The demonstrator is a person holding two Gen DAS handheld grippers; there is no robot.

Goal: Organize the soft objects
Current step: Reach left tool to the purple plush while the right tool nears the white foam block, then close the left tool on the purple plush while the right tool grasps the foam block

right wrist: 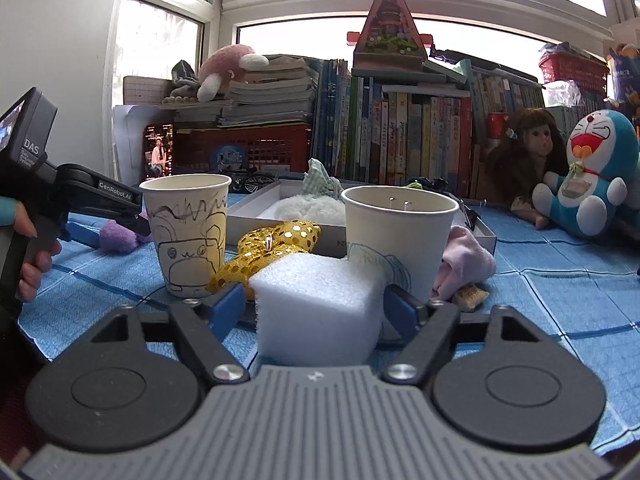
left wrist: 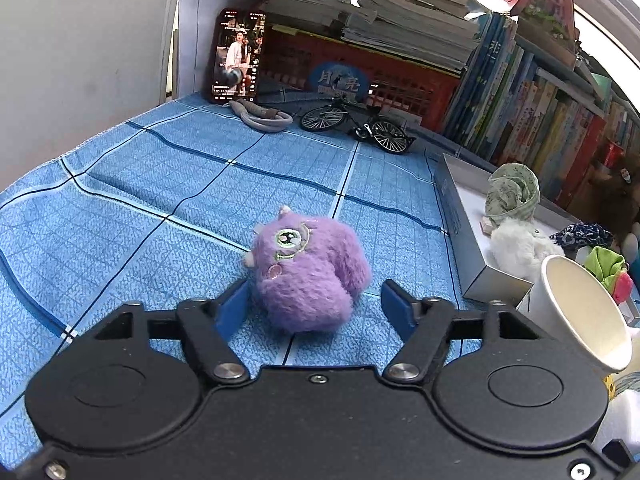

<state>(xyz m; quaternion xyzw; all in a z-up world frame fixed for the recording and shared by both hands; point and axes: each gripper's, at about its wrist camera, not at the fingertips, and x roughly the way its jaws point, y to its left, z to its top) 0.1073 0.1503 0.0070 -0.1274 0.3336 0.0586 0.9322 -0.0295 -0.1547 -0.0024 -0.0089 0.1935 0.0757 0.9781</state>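
left gripper [left wrist: 314, 306] has its jaws spread wide around the purple monster plush [left wrist: 308, 268] on the blue checked cloth [left wrist: 120, 208], probably lining up a grab. right gripper [right wrist: 316, 306] jaws look closed on the white foam cube [right wrist: 318, 308], likely headed for the white tray [right wrist: 256, 208].

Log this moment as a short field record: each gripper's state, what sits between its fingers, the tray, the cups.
left gripper: open, fingers either side of the purple plush, which lies on the blue checked cloth
right gripper: fingers at both sides of the white foam block; grip unclear
tray: white fluffy toy and green cloth bundle inside
paper cups: left one, right one, both upright, doodled on
gold sequin bow: between the cups
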